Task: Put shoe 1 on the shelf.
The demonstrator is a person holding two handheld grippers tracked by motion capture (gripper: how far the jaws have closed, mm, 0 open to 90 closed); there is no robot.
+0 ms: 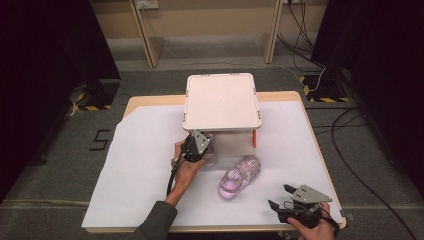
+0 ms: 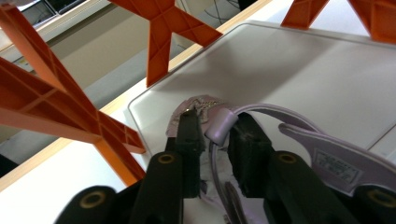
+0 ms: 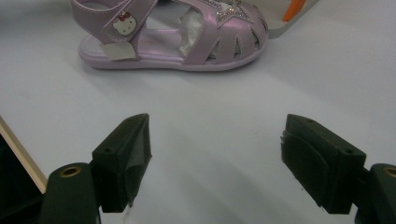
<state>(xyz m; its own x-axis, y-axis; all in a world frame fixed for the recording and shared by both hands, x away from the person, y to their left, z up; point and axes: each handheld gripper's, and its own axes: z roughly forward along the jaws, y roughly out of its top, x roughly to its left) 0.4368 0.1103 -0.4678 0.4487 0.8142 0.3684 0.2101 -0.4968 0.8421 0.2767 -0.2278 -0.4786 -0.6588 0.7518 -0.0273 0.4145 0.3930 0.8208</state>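
While a Hello Kitty badge is seen on the near sandal, the far sandal is clasped by the left gripper; the right gripper is held open

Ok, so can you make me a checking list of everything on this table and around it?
Surface: wooden table under a white sheet.
Job's things: two lilac sandals. One lies on its side on the sheet; the other is at the lower level of a white shelf rack with orange legs.
Clutter: nothing seen.
Grippers: left gripper has its tongs around that sandal's heel strap and seems to pinch it; right gripper rests near the table's near right corner, tongs wide open and empty.
Cables: black cables loop across the floor on the right.
Surroundings: grey carpet, a "5" marked on it, yellow-black tape.
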